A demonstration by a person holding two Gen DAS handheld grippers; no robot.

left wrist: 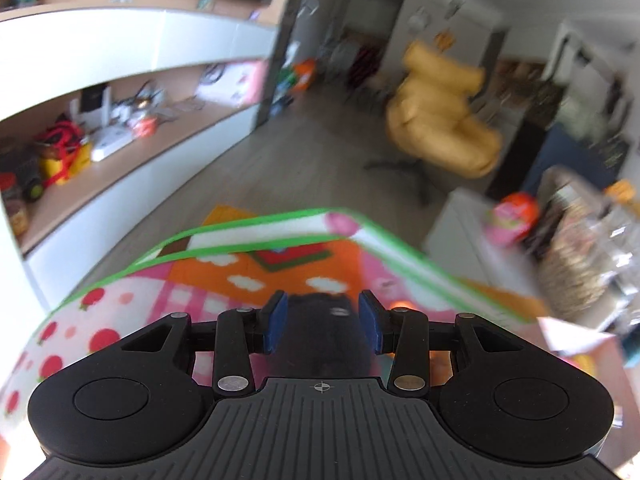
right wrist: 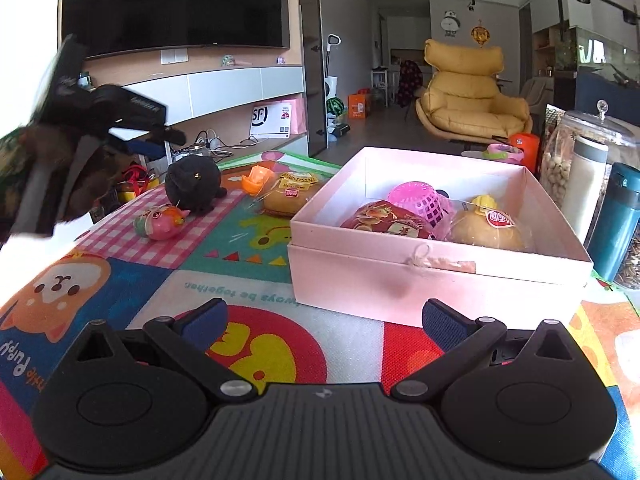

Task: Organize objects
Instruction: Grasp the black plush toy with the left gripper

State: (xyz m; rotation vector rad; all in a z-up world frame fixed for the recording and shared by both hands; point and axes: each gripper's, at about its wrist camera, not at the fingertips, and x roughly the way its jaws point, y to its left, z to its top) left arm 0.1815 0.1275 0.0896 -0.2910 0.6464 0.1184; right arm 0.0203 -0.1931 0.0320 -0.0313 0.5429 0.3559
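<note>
My left gripper (left wrist: 322,308) is shut on a black plush toy (left wrist: 320,344), whose dark fuzz fills the gap between the blue pads, over a colourful play mat (left wrist: 192,276). In the right wrist view the same plush (right wrist: 194,182) is low over the mat's pink checked patch, under the blurred left gripper (right wrist: 170,135). My right gripper (right wrist: 323,312) is open and holds nothing, low over the mat in front of a pink box (right wrist: 400,280). The box holds a red-brown bread pack (right wrist: 384,220), a pink basket (right wrist: 420,200) and a wrapped bun (right wrist: 488,232).
On the mat lie a pink-orange squishy toy (right wrist: 160,222), an orange toy (right wrist: 258,178) and another wrapped bun (right wrist: 288,200). A teal tumbler (right wrist: 620,224), a white bottle (right wrist: 588,188) and glass jars stand right of the box. A yellow armchair (right wrist: 468,96) is behind.
</note>
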